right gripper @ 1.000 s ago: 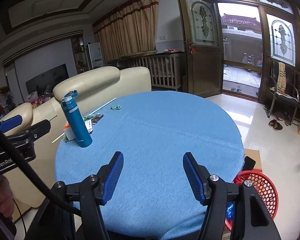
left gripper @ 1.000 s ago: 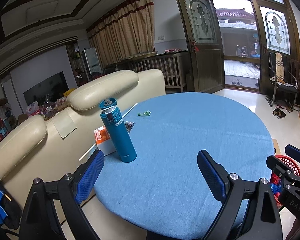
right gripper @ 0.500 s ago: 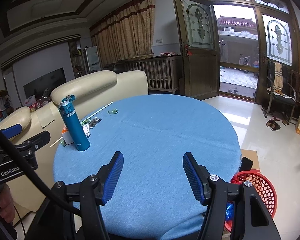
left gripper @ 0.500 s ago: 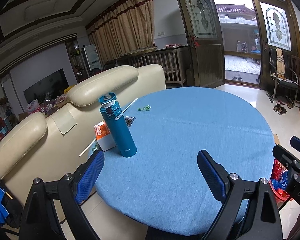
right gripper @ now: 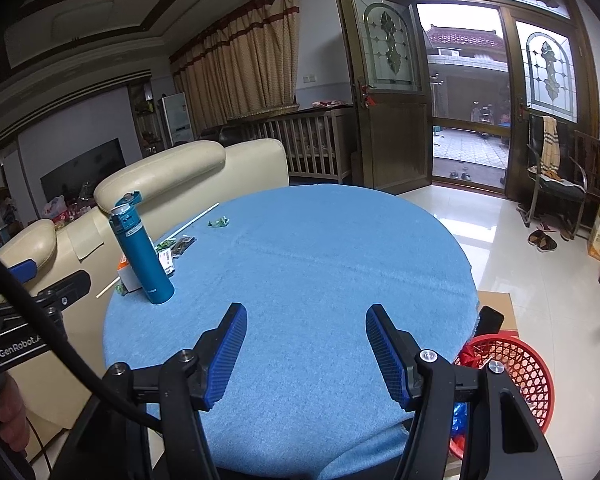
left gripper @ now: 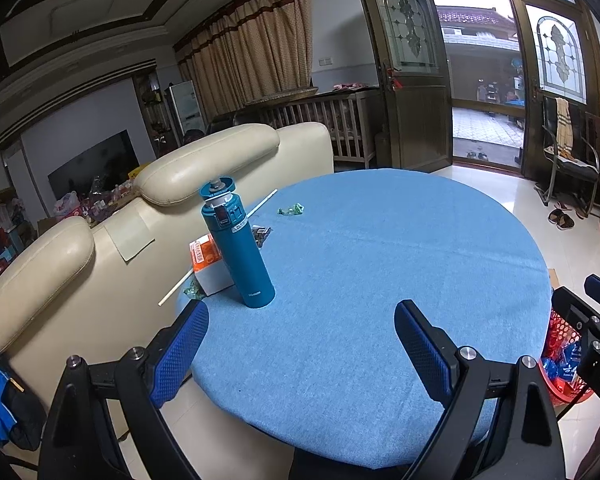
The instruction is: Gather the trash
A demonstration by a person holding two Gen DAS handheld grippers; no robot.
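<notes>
Teal bottle point(left gripper: 236, 248) on blue table point(left gripper: 380, 280)

We recorded a matt blue woven cloth point(left gripper: 380, 264) on the table, a smooth teal metal flask point(left gripper: 240, 252), a red plastic mesh basket point(right gripper: 516, 364), a glossy cream leather sofa point(left gripper: 204, 160), glossy floor tiles point(right gripper: 500, 240), textured blue gripper pads point(right gripper: 384, 350).

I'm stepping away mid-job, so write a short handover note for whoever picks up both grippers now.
Left gripper: open, empty, held over the near edge of the table.
Right gripper: open, empty, also over the near edge.
Trash on the table, all on the far left side: green wrapper, dark wrapper behind the bottle, green scrap by the carton, and a white straw.
Red basket stands on the floor at the right and already holds some wrappers.
Left: move the table's trash to the basket.
</notes>
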